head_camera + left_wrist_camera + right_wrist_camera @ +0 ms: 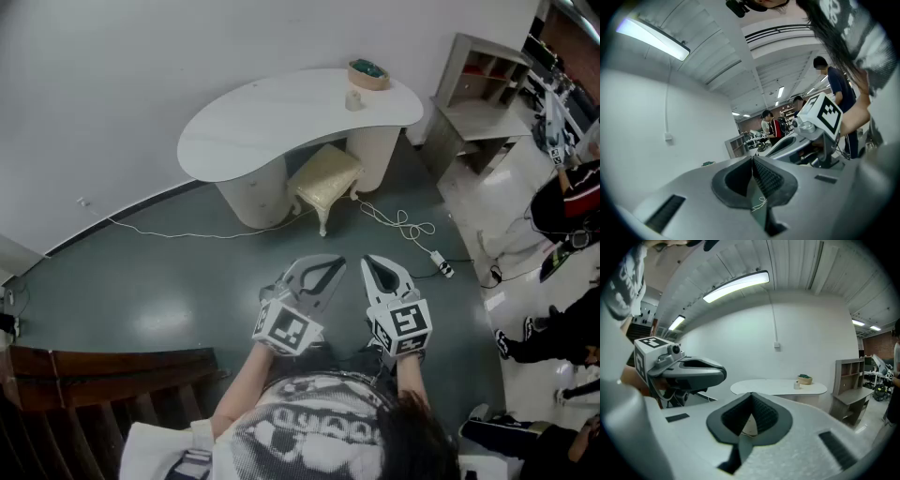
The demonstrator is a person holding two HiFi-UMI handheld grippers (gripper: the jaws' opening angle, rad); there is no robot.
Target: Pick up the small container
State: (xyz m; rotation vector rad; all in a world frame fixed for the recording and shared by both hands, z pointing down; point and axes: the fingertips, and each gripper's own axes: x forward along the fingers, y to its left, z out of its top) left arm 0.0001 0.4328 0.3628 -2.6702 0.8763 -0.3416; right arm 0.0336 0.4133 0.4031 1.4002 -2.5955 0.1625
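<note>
A small pale container (354, 99) stands on the white curved table (281, 117) at the far side of the room, beside a woven basket (368, 74) with green contents. The right gripper view shows the same small container (797, 385) and basket (804, 379) far off on the table (764, 388). Both grippers are held close to the person's chest, well short of the table. My left gripper (327, 265) is shut with nothing in it. My right gripper (373, 263) is shut and empty too, its tips meeting.
A cushioned stool (324, 181) stands under the table. A cable and power strip (439, 263) lie on the grey floor. A grey shelf unit (483, 89) is at the right. Wooden furniture (84, 377) is near left. People stand at the right edge.
</note>
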